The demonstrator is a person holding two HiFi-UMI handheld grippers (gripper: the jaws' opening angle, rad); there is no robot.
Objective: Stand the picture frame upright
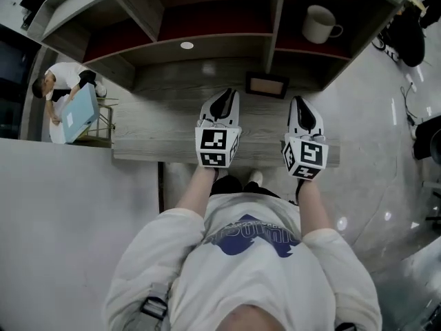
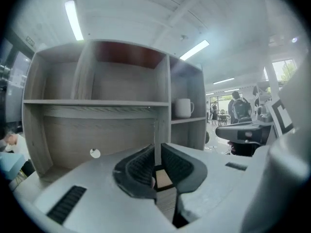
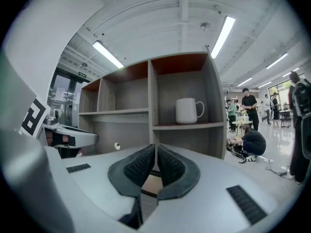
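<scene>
While hovering before shelf (image 1: pixel 207 41), holds left gripper (image 1: pixel 222 102) slightly parted and empty, right gripper (image 1: pixel 303 111) clenched on nothing. Has frame (image 1: pixel 267 85) lying flat on surface (image 1: pixel 158 140) just beneath shelf, untouched.

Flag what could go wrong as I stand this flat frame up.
The picture frame lies flat, tucked under the shelf beside its divider; tipping it up may knock either. Right gripper is shut and left gripper barely apart, so pushing in now could just slide the frame back.
</scene>
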